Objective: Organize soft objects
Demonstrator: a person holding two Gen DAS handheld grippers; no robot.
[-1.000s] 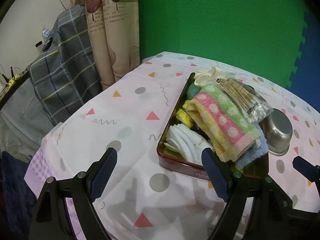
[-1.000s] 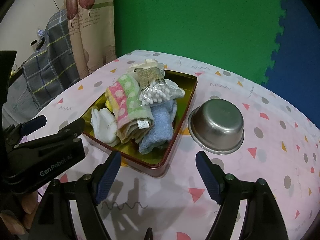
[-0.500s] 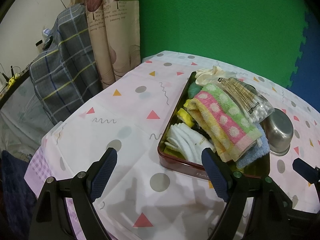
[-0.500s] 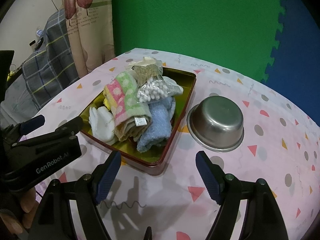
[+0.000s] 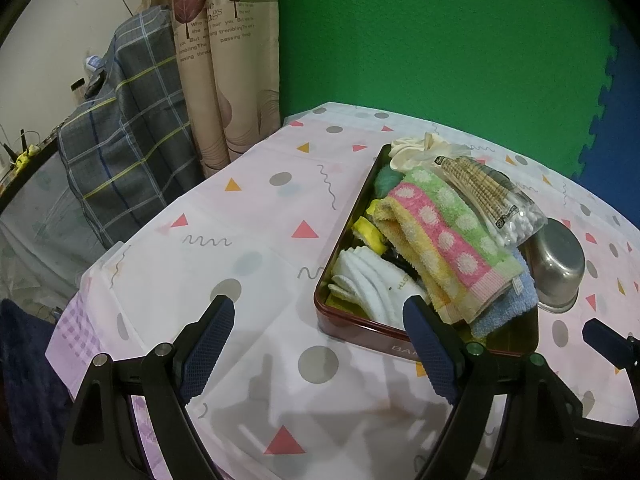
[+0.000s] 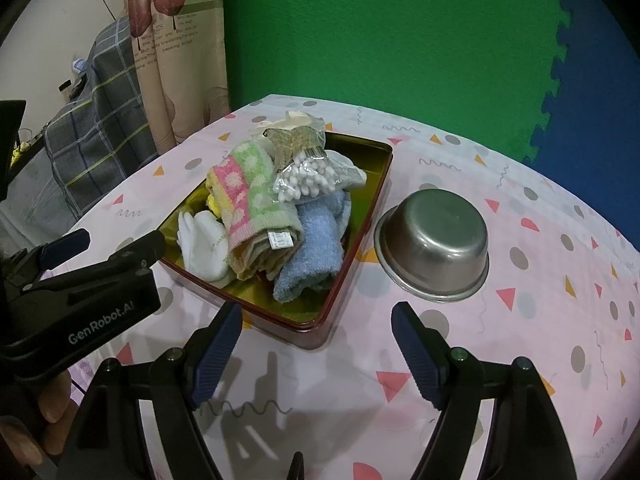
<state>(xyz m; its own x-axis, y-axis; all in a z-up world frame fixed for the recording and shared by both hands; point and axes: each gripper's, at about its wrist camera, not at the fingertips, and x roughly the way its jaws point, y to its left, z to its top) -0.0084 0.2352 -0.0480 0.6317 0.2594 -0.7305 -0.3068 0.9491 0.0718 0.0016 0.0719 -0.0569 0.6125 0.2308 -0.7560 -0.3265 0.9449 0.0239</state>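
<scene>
While both tools hover over the table (image 6: 520,340), the scene reads left to right:
Left tool (image 5: 320,344): spread wide, nothing between its pads, bare cloth ahead up to the tin's near rim.
Tin (image 6: 352,264): piled with spotted towel (image 6: 248,196), blue towel (image 6: 316,240), white gloves (image 6: 200,240).
Bowl (image 6: 436,240): upside down, just beside the tin.
Right tool (image 6: 316,344): spread wide, holding nothing.

A red tin (image 6: 360,236) on the patterned tablecloth (image 6: 520,360) holds a striped towel (image 6: 256,200), blue towel (image 6: 312,248), white socks (image 6: 204,244) and a bag of what look like cotton swabs (image 6: 308,178). A steel bowl (image 6: 436,240) sits just beside it. The right gripper (image 6: 316,354) hangs empty, jaws wide.
</scene>
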